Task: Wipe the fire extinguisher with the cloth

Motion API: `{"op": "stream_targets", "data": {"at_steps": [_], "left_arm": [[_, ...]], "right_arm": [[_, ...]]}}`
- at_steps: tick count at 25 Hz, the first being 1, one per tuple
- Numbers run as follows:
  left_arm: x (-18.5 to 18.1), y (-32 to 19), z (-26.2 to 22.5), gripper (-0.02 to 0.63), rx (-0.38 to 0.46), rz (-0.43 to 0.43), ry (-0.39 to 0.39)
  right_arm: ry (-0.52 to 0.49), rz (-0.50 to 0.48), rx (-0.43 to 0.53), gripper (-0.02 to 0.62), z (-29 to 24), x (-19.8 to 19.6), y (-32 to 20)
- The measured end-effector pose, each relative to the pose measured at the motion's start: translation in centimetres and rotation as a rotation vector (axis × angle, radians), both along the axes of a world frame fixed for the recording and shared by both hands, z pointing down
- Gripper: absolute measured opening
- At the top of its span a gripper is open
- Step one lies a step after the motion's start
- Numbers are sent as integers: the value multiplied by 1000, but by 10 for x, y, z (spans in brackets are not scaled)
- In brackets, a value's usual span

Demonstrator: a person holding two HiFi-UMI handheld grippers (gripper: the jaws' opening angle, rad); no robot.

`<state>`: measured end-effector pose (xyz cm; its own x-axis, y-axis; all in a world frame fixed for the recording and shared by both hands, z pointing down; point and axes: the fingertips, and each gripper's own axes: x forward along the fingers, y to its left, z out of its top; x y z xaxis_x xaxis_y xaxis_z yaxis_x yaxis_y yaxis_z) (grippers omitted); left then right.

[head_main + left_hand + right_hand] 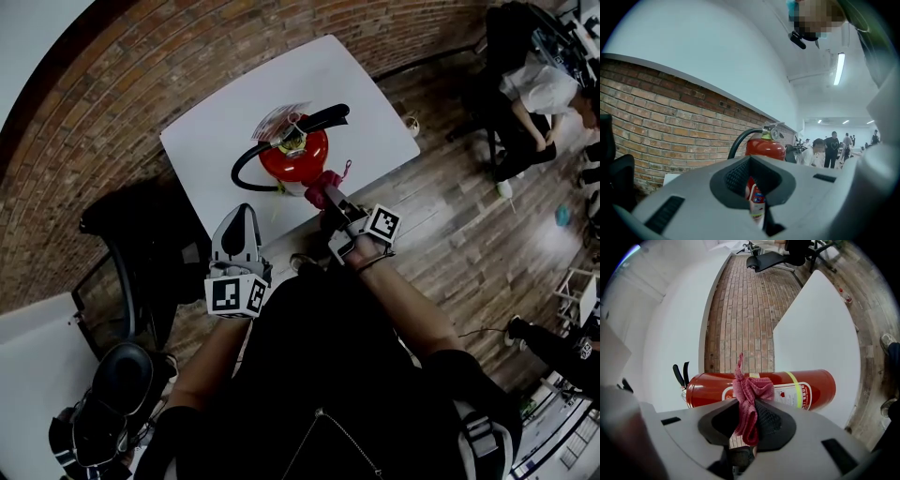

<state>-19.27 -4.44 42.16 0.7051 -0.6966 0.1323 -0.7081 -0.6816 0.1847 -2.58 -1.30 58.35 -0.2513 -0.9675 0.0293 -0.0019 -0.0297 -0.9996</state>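
Head view shows the fire extinguisher (pixel 293 155) standing upright near the front edge of a white table (pixel 216 122), with its black hose (pixel 246 167) looping out to the left.

**Right gripper** (pixel 330 208): its jaws are closed on a bunched pink-red cloth (pixel 323 186). In the right gripper view the fabric is pinched between the pads, and a loose tuft stands out ahead of them. The tuft lies against, or just off, the near side of the red cylinder. Contact cannot be confirmed from these angles.

**Left gripper** (pixel 240 217): its jaws are pressed together with nothing held. It hovers short of the table edge, apart from the extinguisher. Its own view shows the cylinder only through the notch in the pads.

**Assessment:** wiping is at or near its start, and no cleaned area can be made out.

**Recommendations for the step in hand:**
- Bring the projecting fabric onto the body, not the hard jaw tips, so the paint and label (pixel 790 392) are not scraped.
- Keep the pressure light and work along the cylinder. The extinguisher is tall, stands free close to the edge, and a sideways push high up could tip it.
- Consider steadying the top or far side with the free left gripper.
- Keep the pinch firm. Only a small fold is held, and dragging may pull it loose.
- Avoid snagging the hose or the handle.
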Motion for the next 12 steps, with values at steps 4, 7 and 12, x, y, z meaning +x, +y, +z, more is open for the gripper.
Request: {"op": "stream_targets", "data": {"at_steps": [4,7,12], "left_arm": [[-1,1,-3,29,3,-1,4],[-2,2,-5,30,9,0,7],[-1,2,-4,29,7,-1,13]], "right_arm": [[-11,1,28,100,-25,-1,1],[-10,1,49,100,-42,-1,2],[-15,7,91,100,-70,-1,1]]}}
